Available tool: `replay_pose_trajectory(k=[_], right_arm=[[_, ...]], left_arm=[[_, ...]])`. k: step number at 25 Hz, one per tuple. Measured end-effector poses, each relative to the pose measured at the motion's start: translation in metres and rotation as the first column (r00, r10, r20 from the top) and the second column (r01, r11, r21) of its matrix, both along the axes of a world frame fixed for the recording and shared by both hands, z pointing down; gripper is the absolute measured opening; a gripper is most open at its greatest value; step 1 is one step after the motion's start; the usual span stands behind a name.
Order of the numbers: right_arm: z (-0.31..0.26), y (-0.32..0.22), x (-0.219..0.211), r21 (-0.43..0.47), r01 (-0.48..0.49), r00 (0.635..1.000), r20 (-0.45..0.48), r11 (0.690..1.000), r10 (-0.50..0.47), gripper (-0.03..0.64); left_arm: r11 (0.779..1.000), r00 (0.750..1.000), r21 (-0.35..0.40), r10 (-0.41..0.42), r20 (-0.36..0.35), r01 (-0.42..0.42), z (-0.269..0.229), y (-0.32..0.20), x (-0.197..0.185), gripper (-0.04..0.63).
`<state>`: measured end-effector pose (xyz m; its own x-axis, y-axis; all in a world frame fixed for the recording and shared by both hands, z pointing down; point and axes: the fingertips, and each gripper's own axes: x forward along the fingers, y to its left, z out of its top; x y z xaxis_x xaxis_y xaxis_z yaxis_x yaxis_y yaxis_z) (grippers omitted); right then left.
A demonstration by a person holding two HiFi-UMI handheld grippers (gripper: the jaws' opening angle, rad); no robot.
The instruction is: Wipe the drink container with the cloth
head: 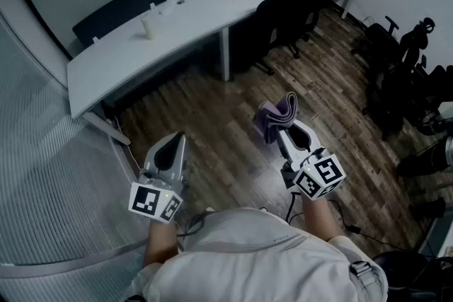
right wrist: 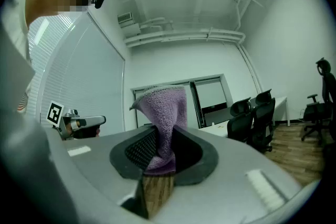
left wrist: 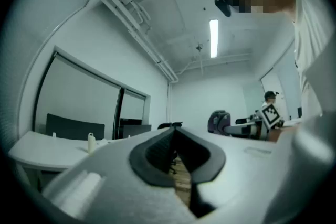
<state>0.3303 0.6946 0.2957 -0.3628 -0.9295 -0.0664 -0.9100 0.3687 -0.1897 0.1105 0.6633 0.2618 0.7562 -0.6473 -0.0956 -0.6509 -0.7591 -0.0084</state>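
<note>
Office w/ wood floor, long white desk [head: 212,7]. Drink container [head: 148,26] stands on desk, well apart from person. R gripper [head: 282,129] clamps purple cloth [head: 273,115]; L gripper [head: 175,141] closed, empty. Step looks like approach: next, reach desk, steady container.

Dim, bluish pics w/ heavy fisheye warp; ceiling strip light [left wrist: 213,38] glares overhead
</note>
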Motion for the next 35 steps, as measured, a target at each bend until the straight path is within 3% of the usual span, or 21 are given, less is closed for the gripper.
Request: replay_pose_trajectory(k=[25,30,35], right_arm=[[0.002,-0.012,-0.013,0.031,0.027,1.000,0.002,0.999,-0.027,0.084],[0.001,-0.023,-0.033,0.013,0.032,0.999,-0.001,0.999,-0.032,0.084],[-0.001,-0.038,-0.073,0.001,0.027,1.000,-0.004,1.000,-0.027,0.084]], left_arm=[[1.000,1.000,-0.023,0.004,-0.002,-0.004,0.010,-0.015,-0.009,0.003],[1.000,1.000,-0.020,-0.003,-0.010,0.003,0.006,-0.023,-0.031,0.003],[1.000,1.000,-0.024,-0.014,-0.022,0.013,0.007,-0.034,-0.076,0.003]])
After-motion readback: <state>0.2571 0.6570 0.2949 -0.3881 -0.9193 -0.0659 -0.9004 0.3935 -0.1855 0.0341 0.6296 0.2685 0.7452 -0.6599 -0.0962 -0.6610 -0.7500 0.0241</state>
